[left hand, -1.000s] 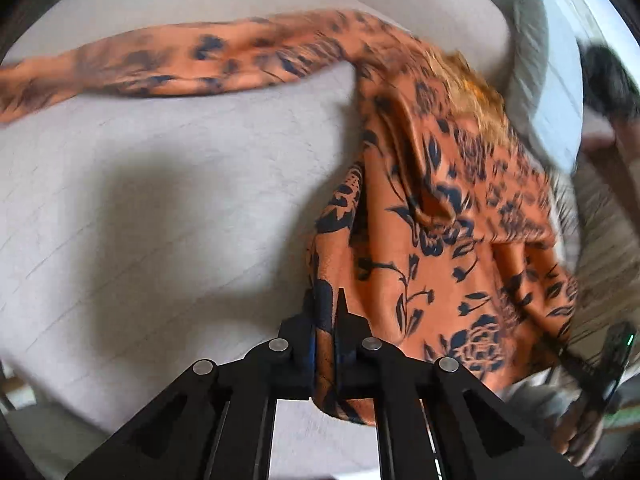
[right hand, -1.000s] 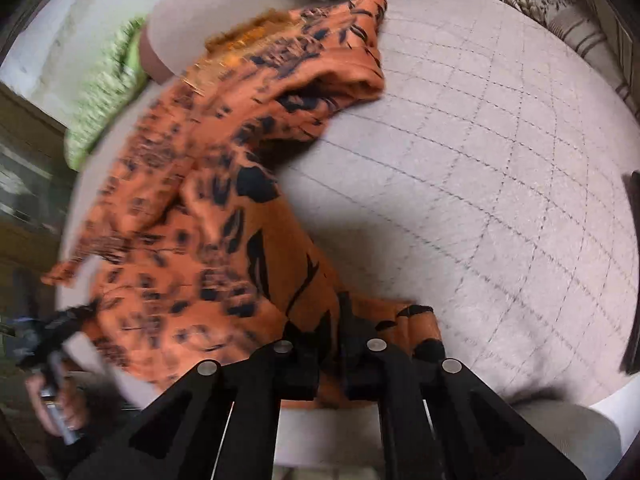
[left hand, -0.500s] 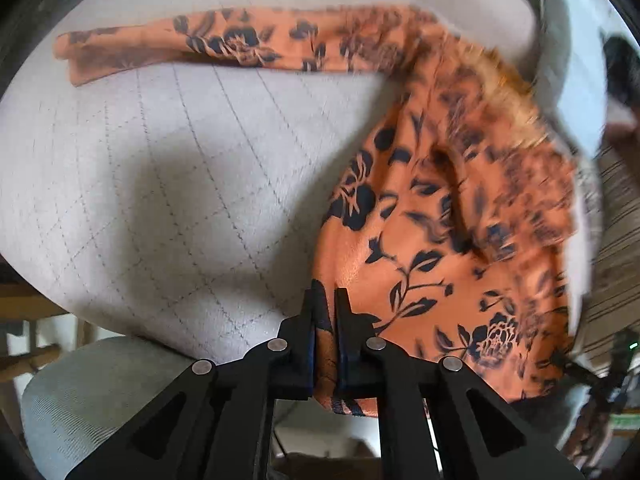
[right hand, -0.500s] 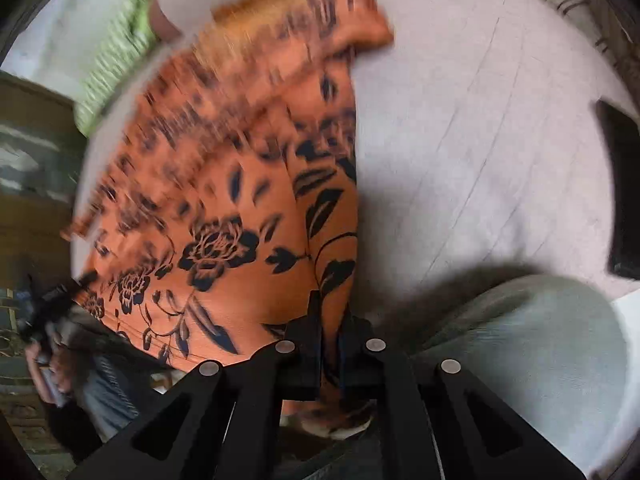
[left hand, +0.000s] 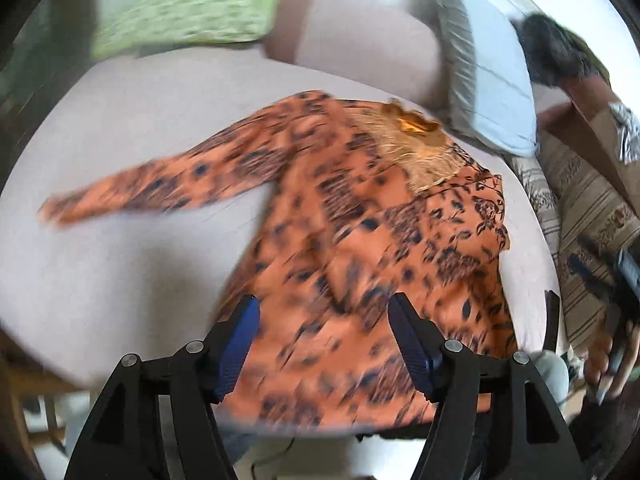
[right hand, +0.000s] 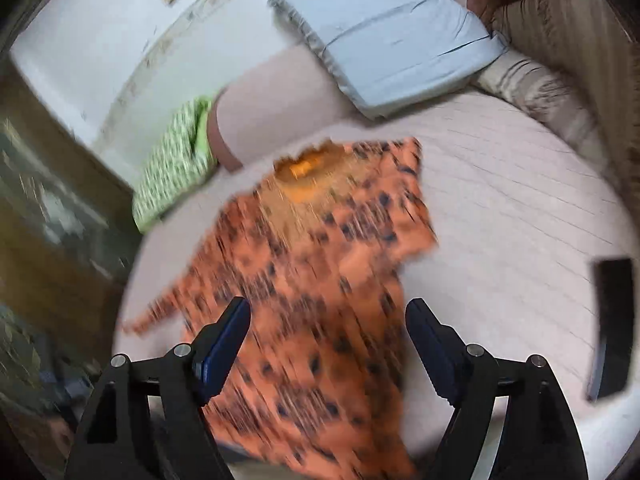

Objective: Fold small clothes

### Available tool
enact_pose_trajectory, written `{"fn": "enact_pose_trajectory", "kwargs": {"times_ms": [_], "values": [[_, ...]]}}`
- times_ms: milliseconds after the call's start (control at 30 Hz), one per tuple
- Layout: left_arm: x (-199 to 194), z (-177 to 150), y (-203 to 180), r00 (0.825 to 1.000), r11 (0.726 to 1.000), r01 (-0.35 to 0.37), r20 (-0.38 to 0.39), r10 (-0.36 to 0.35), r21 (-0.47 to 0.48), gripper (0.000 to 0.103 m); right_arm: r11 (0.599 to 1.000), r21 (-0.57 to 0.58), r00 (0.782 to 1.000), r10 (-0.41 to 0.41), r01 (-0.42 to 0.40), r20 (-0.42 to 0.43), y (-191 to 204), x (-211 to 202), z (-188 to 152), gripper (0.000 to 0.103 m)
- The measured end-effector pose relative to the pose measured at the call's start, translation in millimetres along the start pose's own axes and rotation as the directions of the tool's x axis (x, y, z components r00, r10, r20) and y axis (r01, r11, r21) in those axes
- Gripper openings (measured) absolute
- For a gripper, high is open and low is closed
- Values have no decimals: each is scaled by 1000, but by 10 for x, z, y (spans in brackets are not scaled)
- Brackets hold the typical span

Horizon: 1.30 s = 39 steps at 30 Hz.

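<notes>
An orange top with dark floral print (left hand: 360, 240) lies spread on a pale quilted bed (left hand: 120, 160), collar toward the pillows, one sleeve stretched out to the left. It also shows in the right wrist view (right hand: 320, 280). My left gripper (left hand: 324, 320) is open and empty above the hem of the top. My right gripper (right hand: 328, 328) is open and empty above the lower part of the top. Both views are blurred by motion.
A pale blue pillow (right hand: 392, 40) and a beige bolster (left hand: 360, 40) lie at the head of the bed, with a green patterned cloth (right hand: 172, 176) beside them. A dark flat device (right hand: 610, 324) lies on the bed at the right. A striped cushion (left hand: 592, 208) is at the right edge.
Both grippers were shut on the hem of the top; now both are open and the top lies flat on the bed. Both grippers have pulled back and up.
</notes>
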State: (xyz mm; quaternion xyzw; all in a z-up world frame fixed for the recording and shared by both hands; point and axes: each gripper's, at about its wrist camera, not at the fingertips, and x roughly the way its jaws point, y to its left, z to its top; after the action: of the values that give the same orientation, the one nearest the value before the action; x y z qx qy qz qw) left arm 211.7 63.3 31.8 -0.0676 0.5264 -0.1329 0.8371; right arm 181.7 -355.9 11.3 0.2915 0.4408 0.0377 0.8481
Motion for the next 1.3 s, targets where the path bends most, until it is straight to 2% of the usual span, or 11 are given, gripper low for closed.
{"fn": "enact_pose_trajectory", "kwargs": {"times_ms": [100,167,233,367,633,700,767,867,1033,1167,1300], "values": [[738,537,-248,997,995,44,-65,-38,85,67,994,105,999,42,-44,23,-173,439,510,82],[1235,725,-282,991,990,-21,-126,39,142,66,987,156,999,43,-46,21,-252,737,753,82],[1661,716,-171,970,983,-100,-203,130,156,64,989,147,1000,-17,17,1,-272,1081,958,82],[1978,479,66,953,989,-79,-281,112,124,64,981,130,988,-140,147,-57,-502,1534,1106,79],[2036,433,-62,950,988,-54,-297,95,143,56,961,177,976,-199,211,-85,-888,1935,1107,70],[1994,416,-62,953,990,-53,-290,89,130,40,957,116,963,-254,264,-92,-850,2061,1078,57],[1880,409,-89,956,993,-16,-290,50,120,20,941,70,940,-324,332,-102,-838,2159,1042,17],[1792,397,-106,956,992,43,-294,-6,122,11,947,92,951,-301,307,-76,-833,2086,1030,16],[1319,637,140,945,976,216,-256,-204,21,10,964,70,967,-256,257,-16,-764,1974,1051,13],[1229,615,317,955,985,160,-260,-140,57,10,984,28,984,-178,179,-13,-626,1979,1066,15],[1561,480,278,928,989,60,-373,-6,132,13,980,-56,975,-198,193,-102,-481,2242,976,30]]}}
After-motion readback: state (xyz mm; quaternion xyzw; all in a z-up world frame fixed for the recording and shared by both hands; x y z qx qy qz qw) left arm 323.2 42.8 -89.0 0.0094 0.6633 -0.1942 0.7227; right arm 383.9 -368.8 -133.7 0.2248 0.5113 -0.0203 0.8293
